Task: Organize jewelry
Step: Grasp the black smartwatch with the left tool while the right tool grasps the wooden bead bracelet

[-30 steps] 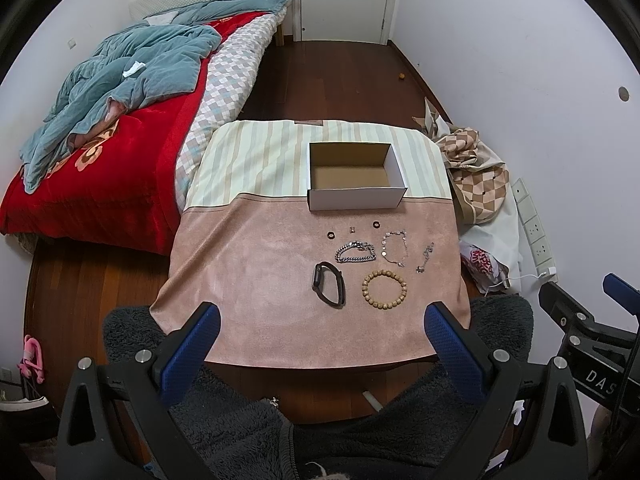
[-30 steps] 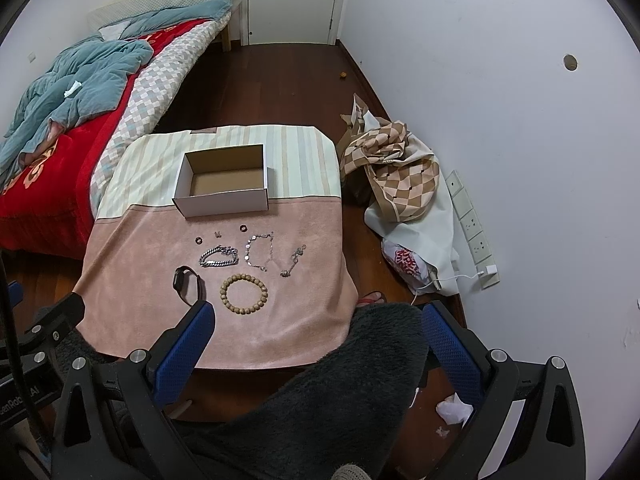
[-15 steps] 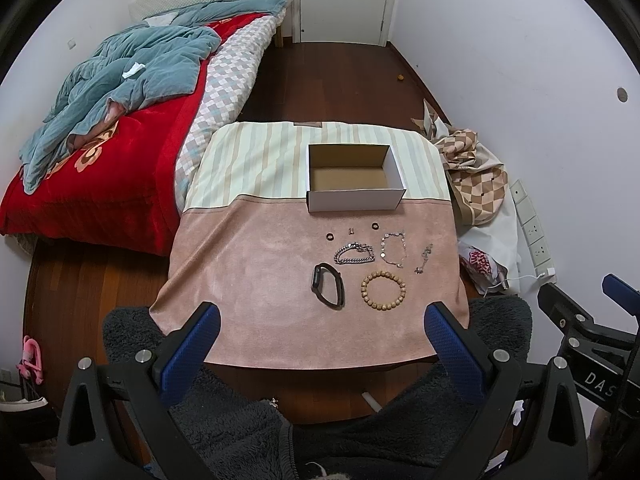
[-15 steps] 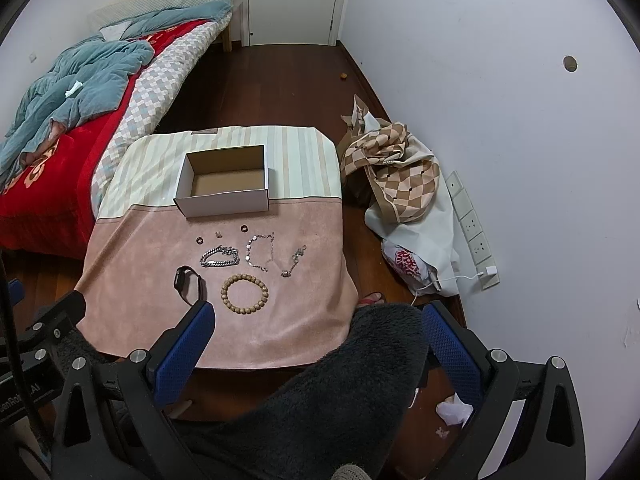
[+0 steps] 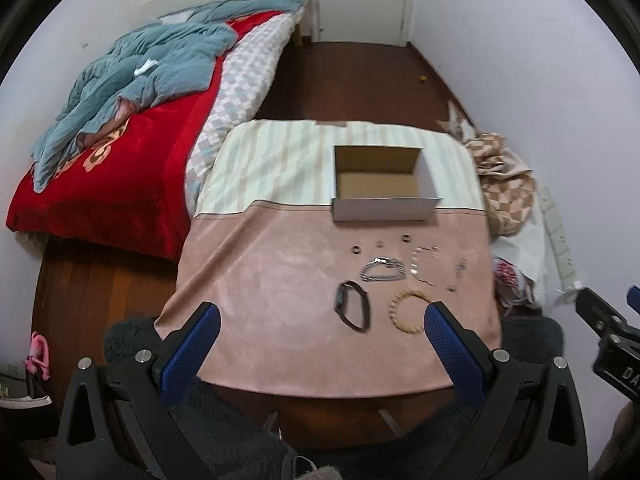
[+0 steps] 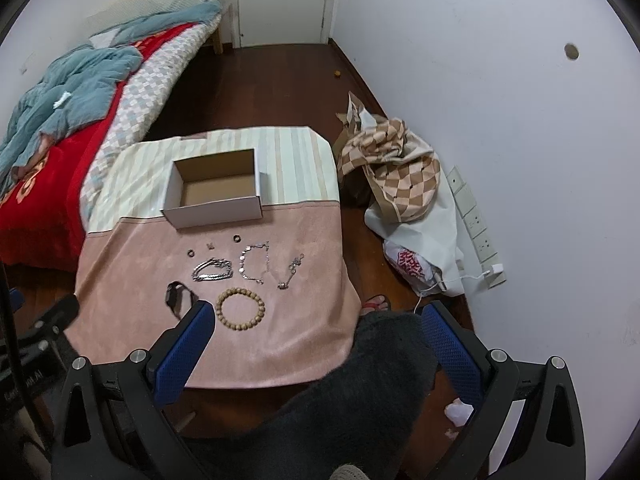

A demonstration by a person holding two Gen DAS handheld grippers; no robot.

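An open, empty cardboard box point(image 5: 382, 184) point(image 6: 216, 190) stands on a small cloth-covered table point(image 5: 272, 280) point(image 6: 308, 320). In front of it lie a wooden bead bracelet point(image 5: 406, 312) point(image 6: 240, 309), a black band point(image 5: 352, 310) point(image 6: 178, 296), a silver chain bracelet point(image 5: 382, 270) point(image 6: 212, 270), two thin silver chains point(image 5: 424, 264) point(image 6: 254, 262) and small rings point(image 5: 406, 238) point(image 6: 237, 238). My left gripper point(image 5: 320, 344) is open and empty above the table's near edge. My right gripper point(image 6: 318, 344) is open and empty, its left finger covering part of the black band.
A bed point(image 5: 120, 128) with a red blanket and a blue quilt stands left of the table. A checkered cloth on a white bag point(image 6: 404, 184) lies on the floor to the right, by wall sockets point(image 6: 476, 224). A dark fuzzy seat point(image 6: 360, 400) sits below the grippers.
Both grippers have moved forward and down toward the table, so the jewelry looks larger and nearer. Both stay open. Nothing on the table has moved.
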